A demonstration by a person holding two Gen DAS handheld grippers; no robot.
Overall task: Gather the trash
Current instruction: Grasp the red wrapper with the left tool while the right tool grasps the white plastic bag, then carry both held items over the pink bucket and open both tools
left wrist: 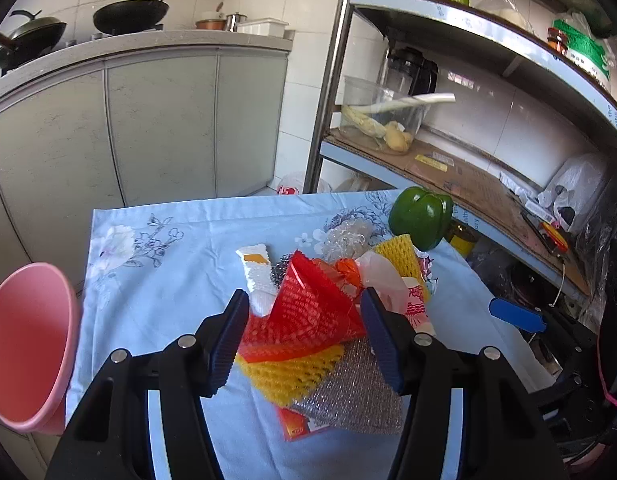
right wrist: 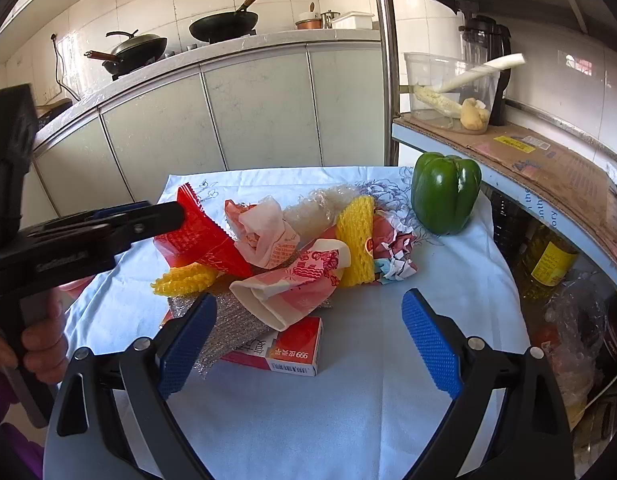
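Bright daylight is washing both views, perhaps from the right. Soft shadows are falling under the shelves. Fisheye distortion is bending straight edges, and dark vignetting is clipping the corners.

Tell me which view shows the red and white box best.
The right wrist view: the red and white box lies mostly exposed, its barcode edge readable. The left wrist view shows only a red corner under the silver mesh.

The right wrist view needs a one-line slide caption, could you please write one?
Open right gripper faces a trash pile beside a green bell pepper; left gripper reaches the red plastic wrapper.
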